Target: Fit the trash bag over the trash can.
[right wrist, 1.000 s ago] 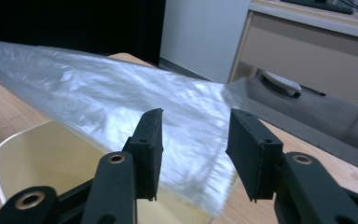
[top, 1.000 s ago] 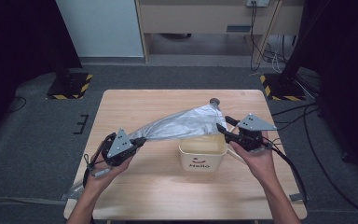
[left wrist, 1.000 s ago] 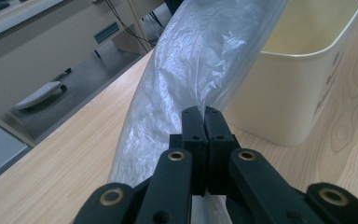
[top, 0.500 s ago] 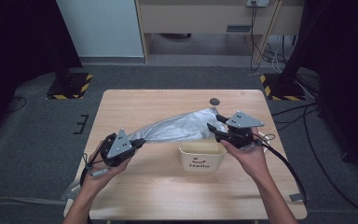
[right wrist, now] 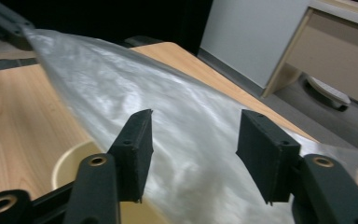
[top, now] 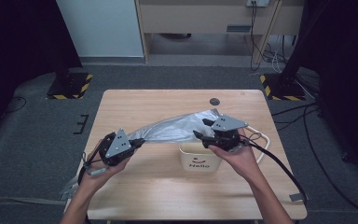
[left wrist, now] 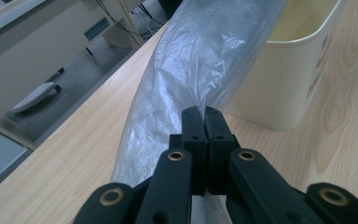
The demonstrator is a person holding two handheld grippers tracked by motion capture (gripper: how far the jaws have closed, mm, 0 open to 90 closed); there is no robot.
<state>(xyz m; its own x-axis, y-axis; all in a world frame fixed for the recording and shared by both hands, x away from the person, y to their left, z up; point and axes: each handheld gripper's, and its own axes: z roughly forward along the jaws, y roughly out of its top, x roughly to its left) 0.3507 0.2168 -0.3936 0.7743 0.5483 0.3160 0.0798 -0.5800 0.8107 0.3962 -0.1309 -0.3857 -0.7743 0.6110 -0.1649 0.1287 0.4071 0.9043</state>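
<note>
Two tools on this: my left tool (top: 137, 141) pinches the plastic bag (top: 177, 128) at its 8 o'clock end, stretched toward 2 over the bin (top: 199, 158); right tool (top: 204, 129), jaws just spreading, bag between them unpinched, is nearer the loose end.

The high view looks forward and down from above the person's side, far enough back to take in the whole table (top: 168, 196) to its far edge and the floor beyond. The left gripper view sits low and close, looking along the plastic bag (left wrist: 186, 70) toward the cream bin (left wrist: 289, 84). The right gripper view looks closely across the same bag and bin rim toward the table's far corner.
</note>
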